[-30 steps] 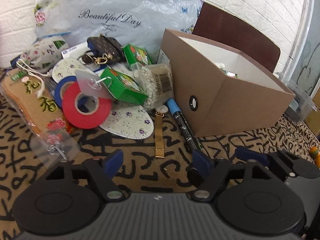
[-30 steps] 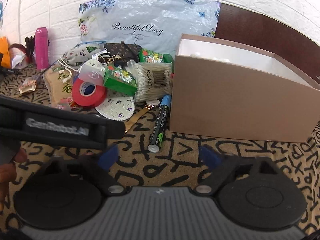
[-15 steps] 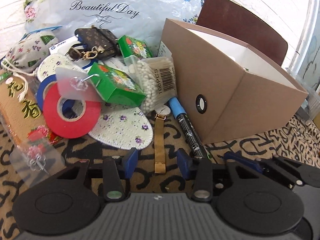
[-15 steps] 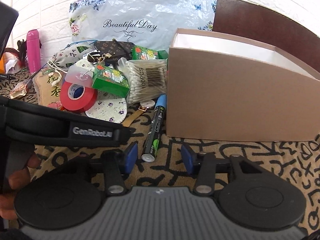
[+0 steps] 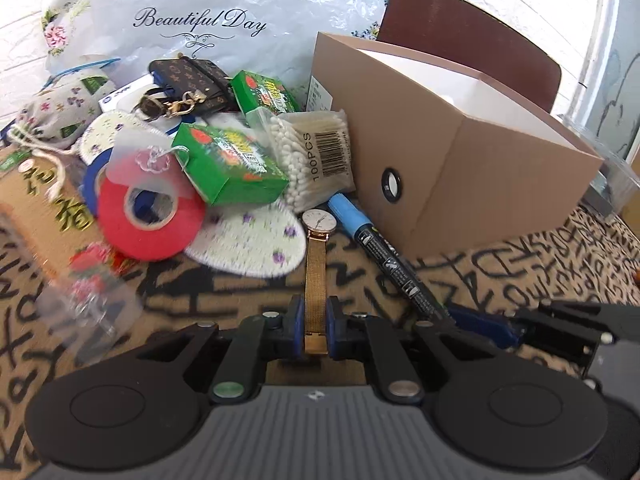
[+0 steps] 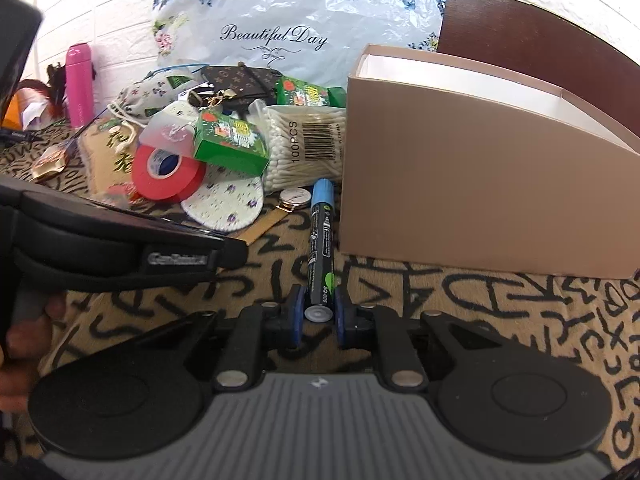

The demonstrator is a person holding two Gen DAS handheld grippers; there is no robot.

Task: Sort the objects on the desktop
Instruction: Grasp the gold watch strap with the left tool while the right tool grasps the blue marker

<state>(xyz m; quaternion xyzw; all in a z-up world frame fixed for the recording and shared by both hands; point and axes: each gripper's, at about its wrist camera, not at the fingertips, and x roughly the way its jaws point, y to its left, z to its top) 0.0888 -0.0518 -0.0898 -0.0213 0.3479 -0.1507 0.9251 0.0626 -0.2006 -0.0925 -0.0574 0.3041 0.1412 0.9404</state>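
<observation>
mostly hidden white-lined cardboard box [image 5: 460, 160] interior

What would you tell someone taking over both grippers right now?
Left gripper: shut on the gold watch by its strap end.
Right gripper: shut on the black marker at its rear end.
Both things lie on the patterned cloth beside the brown box.
Left to do: lift both into their places, then sort the pile: red tape, green boxes, cotton swabs.
</observation>
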